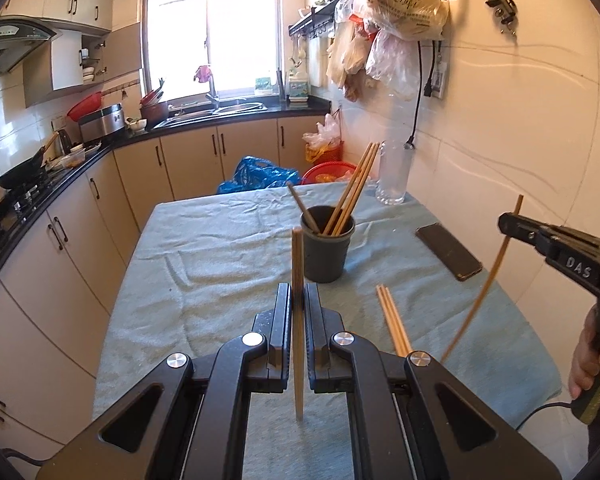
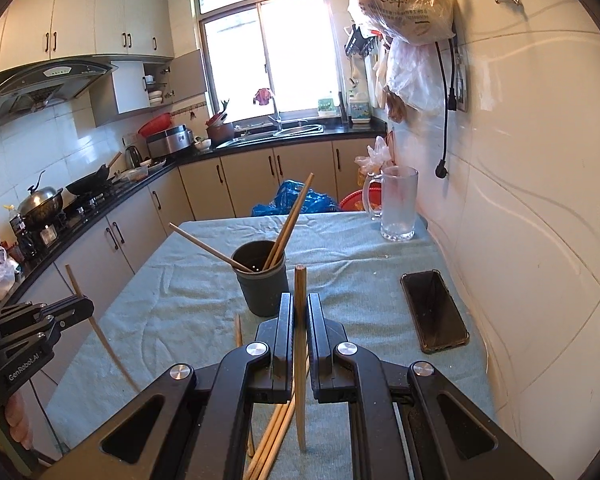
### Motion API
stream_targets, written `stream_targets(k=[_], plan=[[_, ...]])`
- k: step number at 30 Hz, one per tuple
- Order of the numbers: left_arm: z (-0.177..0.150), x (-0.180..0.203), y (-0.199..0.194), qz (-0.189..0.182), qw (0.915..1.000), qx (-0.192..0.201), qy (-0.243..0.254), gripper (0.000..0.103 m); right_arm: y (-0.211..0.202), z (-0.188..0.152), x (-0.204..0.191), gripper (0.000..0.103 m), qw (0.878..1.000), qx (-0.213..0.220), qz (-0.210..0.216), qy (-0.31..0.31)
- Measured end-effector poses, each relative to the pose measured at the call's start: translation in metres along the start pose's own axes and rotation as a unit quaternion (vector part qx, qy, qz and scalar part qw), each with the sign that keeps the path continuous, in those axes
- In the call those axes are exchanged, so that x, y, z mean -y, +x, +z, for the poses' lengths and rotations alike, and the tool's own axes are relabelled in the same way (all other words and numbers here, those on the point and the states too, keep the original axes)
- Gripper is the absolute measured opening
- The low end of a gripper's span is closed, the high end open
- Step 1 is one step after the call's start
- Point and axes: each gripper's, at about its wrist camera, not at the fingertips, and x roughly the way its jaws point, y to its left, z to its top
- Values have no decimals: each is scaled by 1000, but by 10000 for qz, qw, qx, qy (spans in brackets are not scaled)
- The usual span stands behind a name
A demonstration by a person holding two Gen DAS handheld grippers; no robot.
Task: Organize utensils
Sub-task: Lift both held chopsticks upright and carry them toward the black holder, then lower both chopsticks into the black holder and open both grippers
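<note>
Bamboo is what I'm handling: light, stiff, thin sticks that slip and swivel if pinched at one spot, so mid-length is where I take them. My left gripper (image 1: 298, 300) is closed on one chopstick (image 1: 297, 256), held upright with its top poking above the jaws and its lower end hanging free over the towel-covered tabletop (image 1: 204, 264). My right gripper (image 2: 300, 312) is likewise clamped on a second chopstick (image 2: 300, 284), also near vertical, gripped around its middle.

Both hands float above the near half of the tabletop, fingers pointing toward the far edge; the left sits toward the left edge, the right toward the wall side.

Ahead stands the dark holder cup (image 1: 327, 246), about mid-table, already carrying several chopsticks leaning out. More loose chopsticks (image 1: 392, 320) lie on the towel near the front edge, between my two grippers. A phone (image 1: 449, 251) rests by the right edge and a glass mug (image 2: 398, 204) stands at the far right corner.

A stick this light should drop cleanly into the cup if I tip it in end first.
</note>
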Motion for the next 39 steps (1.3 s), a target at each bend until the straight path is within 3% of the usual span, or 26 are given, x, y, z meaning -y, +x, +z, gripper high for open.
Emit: stream_targets(k=[9,16,24,30,33,39], plan=[[45,5,-7,-326,9992,248,-5,6,3,21,-2,7,9999,126,78,-19],[95,10,-6,-336,9977,582,-18,6,6,54,-9,7,9992,362,135,-90],[162,8,31,-384,9965,658,-341,6,29,109,-22,7,9977,622,268,-104],[199,10,67,-213,9957,807,-414,6,65,142,-21,7,9965,701,411,178],[209,7,93,-175,9961,709,-503,6,81,152,-19,7,9956,715,505,336],[202,-3,153,-98,9977,74,-660,6,119,151,-23,7,9968,550,454,359]])
